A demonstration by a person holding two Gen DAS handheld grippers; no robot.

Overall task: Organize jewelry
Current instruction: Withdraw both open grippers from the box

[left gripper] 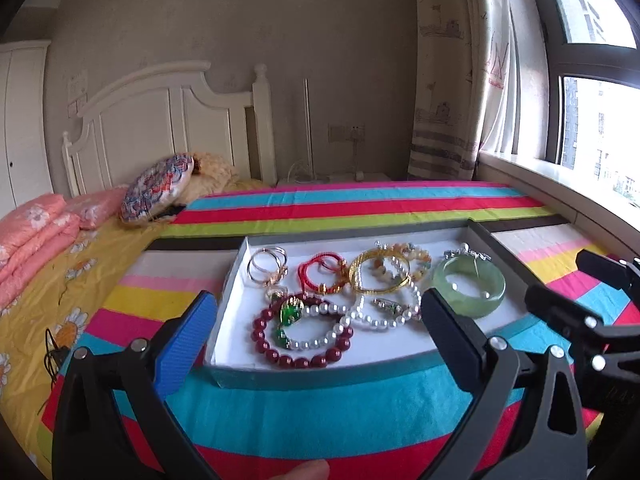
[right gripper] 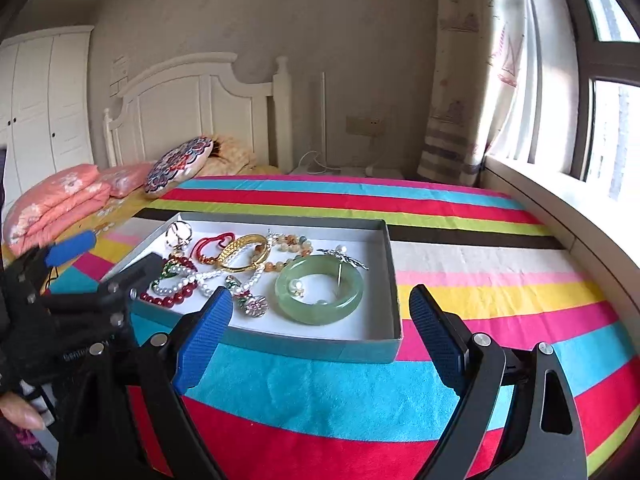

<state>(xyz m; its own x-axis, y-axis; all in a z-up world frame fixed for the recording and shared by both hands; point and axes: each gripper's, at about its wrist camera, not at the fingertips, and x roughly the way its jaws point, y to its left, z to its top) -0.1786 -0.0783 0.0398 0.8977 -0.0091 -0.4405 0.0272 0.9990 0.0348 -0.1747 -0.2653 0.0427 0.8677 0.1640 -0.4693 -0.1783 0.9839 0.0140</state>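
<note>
A shallow grey box with a white floor (left gripper: pixel 230 280) (right gripper: pixel 390 280) lies on the striped bedspread. It holds a pale green jade bangle (left gripper: pixel 468 286) (right gripper: pixel 320 290), a gold bangle (left gripper: pixel 378 272) (right gripper: pixel 244 254), a red cord bracelet (left gripper: pixel 320 268) (right gripper: pixel 212 242), silver rings (left gripper: pixel 266 264) (right gripper: pixel 180 234), a dark red bead bracelet (left gripper: pixel 300 354) (right gripper: pixel 168 296), pearl strands (left gripper: pixel 380 316) (right gripper: pixel 192 282) and a stone-bead bracelet (left gripper: pixel 416 258) (right gripper: pixel 292 242). My left gripper (left gripper: pixel 320 328) is open and empty, just short of the box's near edge. My right gripper (right gripper: pixel 322 320) is open and empty, near the box's right front corner.
The striped spread (left gripper: pixel 320 412) (right gripper: pixel 500 280) covers the bed. Folded pink quilts (left gripper: pixel 36 236) (right gripper: pixel 60 200) and a round patterned cushion (left gripper: pixel 158 188) (right gripper: pixel 180 164) lie at the far left by the white headboard (left gripper: pixel 168 120). A windowsill (right gripper: pixel 560 200) runs along the right.
</note>
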